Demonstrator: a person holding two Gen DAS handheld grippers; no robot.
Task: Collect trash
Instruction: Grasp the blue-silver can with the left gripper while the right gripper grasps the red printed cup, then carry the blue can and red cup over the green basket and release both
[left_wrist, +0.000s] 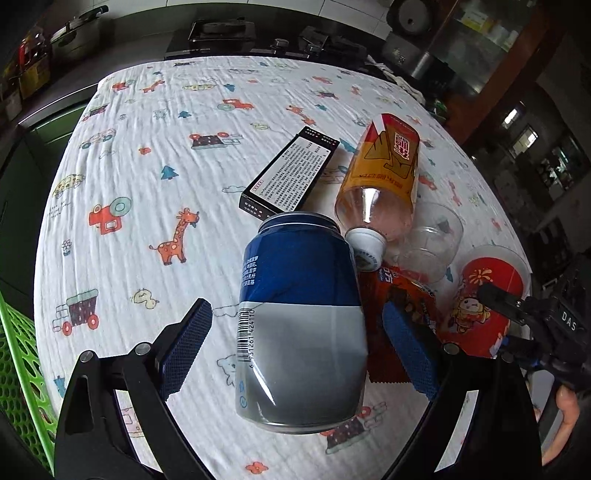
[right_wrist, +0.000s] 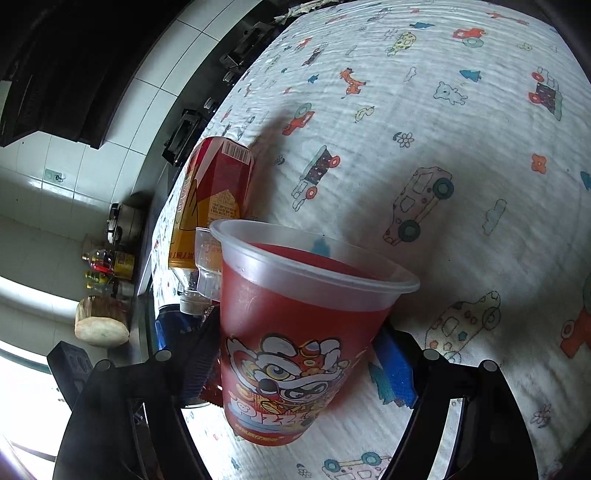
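A dented blue and silver can stands on the patterned cloth between the blue pads of my left gripper, which is open with gaps on both sides. My right gripper is shut on a red plastic cup with a cartoon lion print; the cup also shows in the left wrist view. An orange-labelled plastic bottle lies on its side behind the can, also seen in the right wrist view. A black and white box lies beside it. A red snack wrapper lies under the right pad.
A clear plastic cup lies by the bottle. A green plastic basket stands off the table's left edge. A stove and kitchen counter run behind the table. The cloth-covered table stretches to the left.
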